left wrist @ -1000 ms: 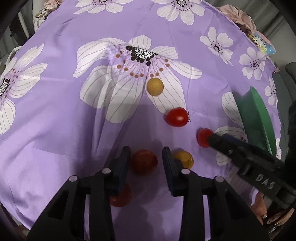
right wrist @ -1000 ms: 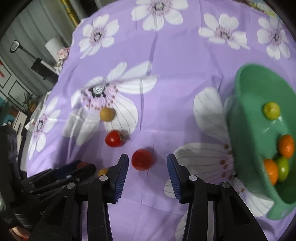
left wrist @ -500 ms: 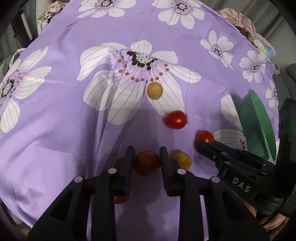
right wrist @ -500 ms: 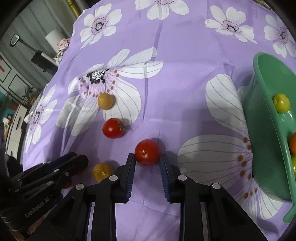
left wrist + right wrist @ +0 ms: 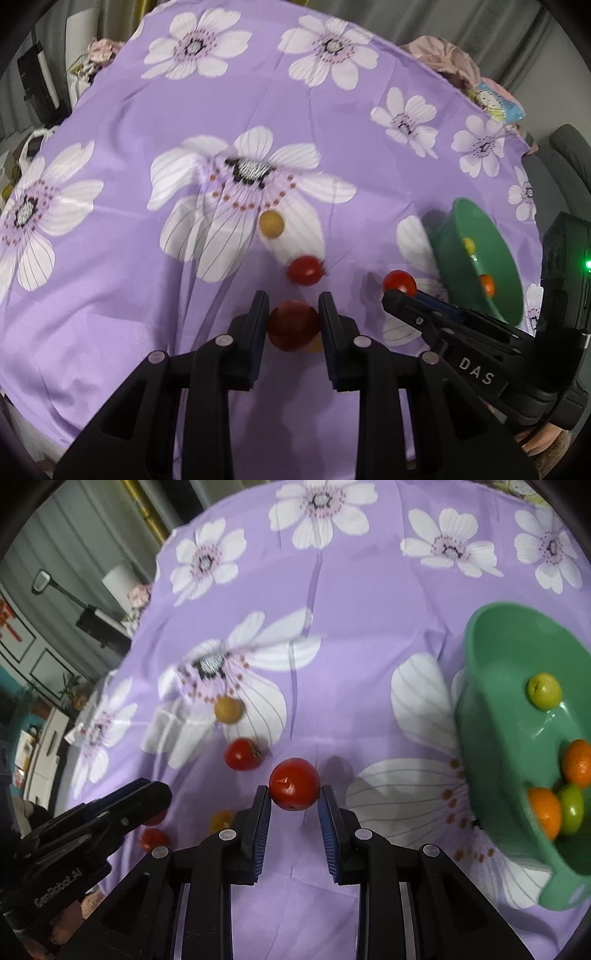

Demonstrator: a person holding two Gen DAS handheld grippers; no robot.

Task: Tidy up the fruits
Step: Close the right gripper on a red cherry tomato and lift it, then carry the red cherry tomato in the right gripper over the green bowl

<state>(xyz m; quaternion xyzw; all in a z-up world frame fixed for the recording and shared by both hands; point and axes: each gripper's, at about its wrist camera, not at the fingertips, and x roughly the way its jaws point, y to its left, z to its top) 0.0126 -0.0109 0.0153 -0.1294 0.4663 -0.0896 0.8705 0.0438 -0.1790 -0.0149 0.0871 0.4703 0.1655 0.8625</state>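
Observation:
My left gripper (image 5: pixel 293 314) is shut on a dark red tomato (image 5: pixel 293 325) and holds it above the purple flowered cloth. My right gripper (image 5: pixel 294 794) is shut on a bright red tomato (image 5: pixel 294 783), lifted off the cloth; it also shows in the left wrist view (image 5: pixel 399 282). A green bowl (image 5: pixel 491 664) at the right holds two oranges (image 5: pixel 578 762) and green-yellow fruits (image 5: pixel 544 691). A stemmed red tomato (image 5: pixel 304 270) and a tan round fruit (image 5: pixel 271 223) lie on the cloth ahead.
A yellow fruit (image 5: pixel 220 819) and a small red tomato (image 5: pixel 153 838) lie on the cloth near the left gripper's fingers (image 5: pixel 147 797). The cloth's far edges drop off to clutter and furniture around the table.
Both grippers have closed on their tomatoes and lifted them off the cloth. The right gripper has drawn back, bringing the bowl more into view.

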